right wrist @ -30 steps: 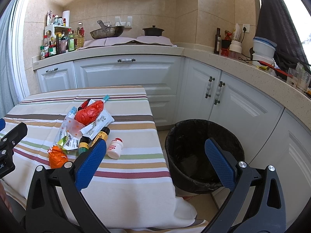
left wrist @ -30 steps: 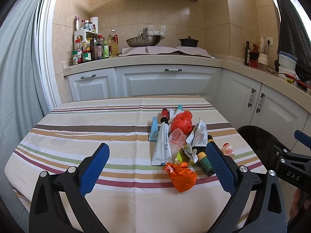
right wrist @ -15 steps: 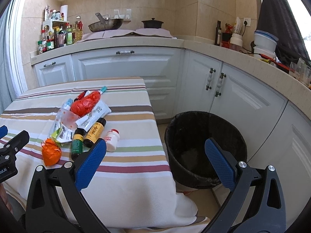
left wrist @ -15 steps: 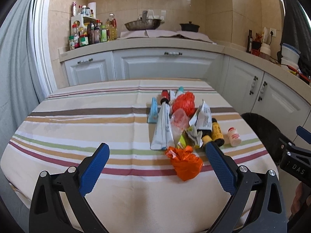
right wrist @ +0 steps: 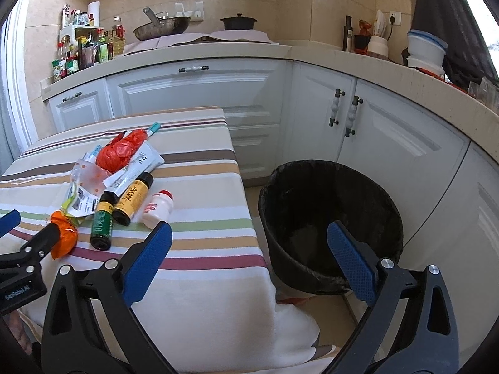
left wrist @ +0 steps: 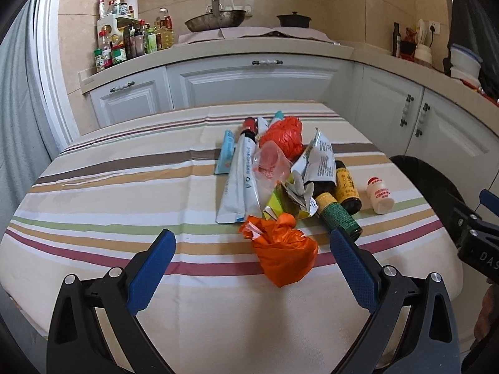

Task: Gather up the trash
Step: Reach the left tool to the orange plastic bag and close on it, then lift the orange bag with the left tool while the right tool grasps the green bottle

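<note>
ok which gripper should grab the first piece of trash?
Left. The left gripper is open, facing the orange bag nearest it. The right gripper points between table edge and black bin.

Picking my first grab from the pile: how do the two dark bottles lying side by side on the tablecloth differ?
The green-label bottle lies nearer the left gripper, its end almost at the right jaw; the yellow-label bottle lies farther back, beside the small white bottle. A crumpled wrapper covers the green-label bottle's far end; the yellow-label bottle is mostly exposed. Both are dark, lie on their sides and touch along their length.
</note>
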The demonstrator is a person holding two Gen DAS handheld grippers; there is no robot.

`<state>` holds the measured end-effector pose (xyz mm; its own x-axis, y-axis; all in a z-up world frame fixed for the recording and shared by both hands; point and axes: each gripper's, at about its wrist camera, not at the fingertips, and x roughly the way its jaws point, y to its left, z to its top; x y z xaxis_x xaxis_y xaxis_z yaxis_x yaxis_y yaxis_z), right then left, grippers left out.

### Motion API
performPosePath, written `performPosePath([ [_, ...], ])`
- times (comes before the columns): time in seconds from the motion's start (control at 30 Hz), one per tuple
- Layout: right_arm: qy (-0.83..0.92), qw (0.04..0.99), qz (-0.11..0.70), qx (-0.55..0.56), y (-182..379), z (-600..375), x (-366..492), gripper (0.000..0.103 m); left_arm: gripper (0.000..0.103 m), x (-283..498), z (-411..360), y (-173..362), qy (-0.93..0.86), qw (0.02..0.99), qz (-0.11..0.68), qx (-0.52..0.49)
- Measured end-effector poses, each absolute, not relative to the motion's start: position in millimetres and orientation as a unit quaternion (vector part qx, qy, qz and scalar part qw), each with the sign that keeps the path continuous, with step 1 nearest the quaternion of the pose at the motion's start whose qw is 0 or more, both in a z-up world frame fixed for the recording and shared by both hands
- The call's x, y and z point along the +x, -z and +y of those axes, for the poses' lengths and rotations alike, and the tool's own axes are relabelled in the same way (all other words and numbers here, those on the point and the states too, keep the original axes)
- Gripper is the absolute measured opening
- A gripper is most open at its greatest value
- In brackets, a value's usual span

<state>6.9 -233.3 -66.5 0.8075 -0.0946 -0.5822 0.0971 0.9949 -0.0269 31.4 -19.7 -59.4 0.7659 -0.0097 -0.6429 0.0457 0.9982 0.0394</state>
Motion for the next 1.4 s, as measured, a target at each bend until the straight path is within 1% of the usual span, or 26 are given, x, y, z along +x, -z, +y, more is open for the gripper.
performPosePath([
  [0.5, 0.081, 0.945, 0.316, 0.009, 77, -258, 14, 0.097, 0.095, 43, -27, 70, -0.003, 0.934, 0.356, 0.04],
  [0.53, 0.081, 0.945, 0.317, 0.01, 78, -259, 14, 0.097, 0.093, 43, -27, 70, -0.004, 0.934, 0.356, 0.041],
  [0.57, 0.08, 0.945, 0.317, 0.01, 78, -259, 14, 0.097, 0.088, 44, -27, 70, -0.004, 0.934, 0.356, 0.041],
  [0.6, 0.08, 0.945, 0.317, 0.01, 78, -259, 15, 0.097, 0.081, 44, -28, 71, -0.003, 0.933, 0.357, 0.041],
  [0.63, 0.079, 0.945, 0.317, 0.011, 79, -259, 15, 0.097, 0.07, 46, -28, 73, 0.0, 0.931, 0.363, 0.039],
  [0.7, 0.078, 0.945, 0.318, 0.011, 79, -259, 15, 0.097, 0.067, 48, -28, 77, 0.006, 0.927, 0.374, 0.034],
  [0.77, 0.077, 0.944, 0.319, 0.012, 80, -260, 16, 0.097, 0.058, 50, -28, 79, 0.01, 0.924, 0.38, 0.031],
  [0.83, 0.077, 0.945, 0.319, 0.012, 80, -260, 16, 0.097, 0.053, 49, -28, 80, 0.016, 0.923, 0.384, 0.028],
  [1.03, 0.071, 0.945, 0.318, 0.011, 80, -255, 15, 0.097, 0.05, 44, -26, 79, 0.013, 0.924, 0.382, 0.027],
  [1.27, 0.056, 0.947, 0.317, 0.004, 77, -242, 13, 0.097, 0.049, 34, -10, 70, -0.004, 0.928, 0.372, 0.024],
  [1.3, 0.052, 0.947, 0.316, 0.002, 76, -238, 13, 0.096, 0.049, 33, -6, 69, -0.006, 0.929, 0.37, 0.023],
  [1.4, 0.037, 0.947, 0.318, -0.003, 75, -227, 14, 0.084, 0.049, 30, 7, 64, -0.021, 0.931, 0.363, 0.02],
])
